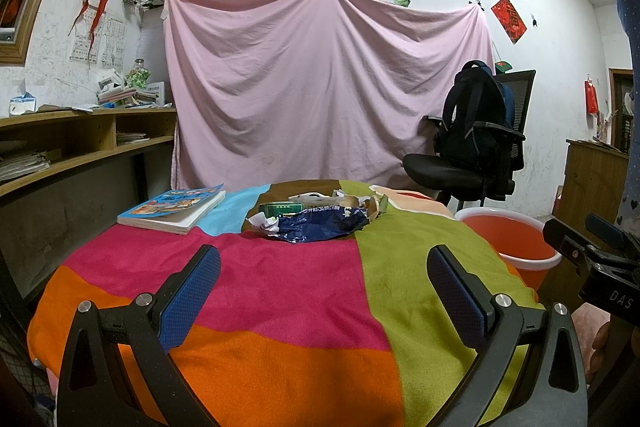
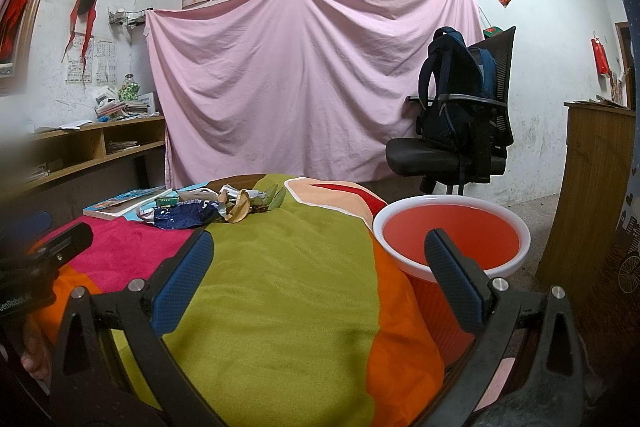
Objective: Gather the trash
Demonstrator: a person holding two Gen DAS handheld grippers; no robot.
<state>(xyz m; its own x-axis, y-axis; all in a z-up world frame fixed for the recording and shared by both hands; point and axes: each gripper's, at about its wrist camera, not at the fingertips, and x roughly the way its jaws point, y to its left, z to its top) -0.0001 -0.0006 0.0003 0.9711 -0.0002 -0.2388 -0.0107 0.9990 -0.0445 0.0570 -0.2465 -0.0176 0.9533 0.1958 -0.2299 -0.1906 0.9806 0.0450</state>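
Observation:
A pile of trash lies at the far side of the table with the colourful cloth [image 1: 280, 299]: a crumpled blue wrapper [image 1: 324, 225], a small green box [image 1: 280, 209], white paper scraps [image 1: 266, 223] and brown peel and leaves [image 2: 240, 209]. The wrapper also shows in the right wrist view [image 2: 180, 217]. An orange bin with a white rim [image 2: 452, 239] stands right of the table, also in the left wrist view [image 1: 512, 239]. My left gripper [image 1: 324, 291] is open and empty, well short of the pile. My right gripper [image 2: 320, 279] is open and empty over the green patch, beside the bin.
A blue book [image 1: 172, 209] lies at the table's far left. A black office chair with a dark backpack [image 1: 476, 131] stands behind the bin. A wooden shelf desk [image 1: 80, 139] is on the left, a wooden cabinet [image 2: 592, 187] on the right, a pink sheet [image 1: 320, 87] behind.

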